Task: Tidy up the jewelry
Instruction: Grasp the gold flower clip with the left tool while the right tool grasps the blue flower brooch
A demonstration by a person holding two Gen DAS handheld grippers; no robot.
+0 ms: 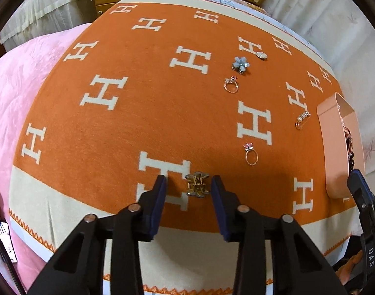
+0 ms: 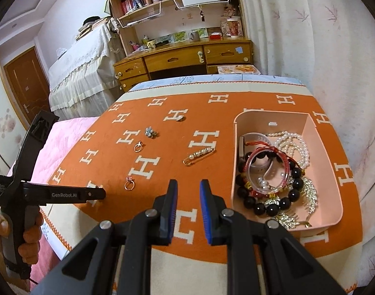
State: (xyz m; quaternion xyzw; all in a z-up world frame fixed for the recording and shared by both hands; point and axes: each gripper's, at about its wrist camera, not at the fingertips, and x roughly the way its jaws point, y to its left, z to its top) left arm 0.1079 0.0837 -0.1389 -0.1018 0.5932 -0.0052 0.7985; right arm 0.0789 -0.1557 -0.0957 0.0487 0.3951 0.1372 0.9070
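My left gripper (image 1: pixel 188 180) is open, low over the orange blanket (image 1: pixel 138 113), with a gold flower brooch (image 1: pixel 197 184) lying between its fingertips, untouched. Loose on the blanket lie a pink-stone ring (image 1: pixel 251 153), a pearl pin (image 1: pixel 302 119), a second ring (image 1: pixel 231 84), a blue flower brooch (image 1: pixel 240 64) and a small pearl piece (image 1: pixel 261 55). My right gripper (image 2: pixel 188 188) is open and empty, above the blanket left of the pink box (image 2: pixel 317 132), which holds bead bracelets (image 2: pixel 268 184) and pearl strands (image 2: pixel 294 147). The left gripper also shows in the right wrist view (image 2: pixel 99 193).
A pink quilt (image 1: pixel 13 93) lies left of the blanket. A wooden desk with drawers (image 2: pixel 182 59) and bookshelves stands beyond the bed. Curtains (image 2: pixel 310 36) hang at the right. A phone (image 1: pixel 3 241) lies at the bed's left edge.
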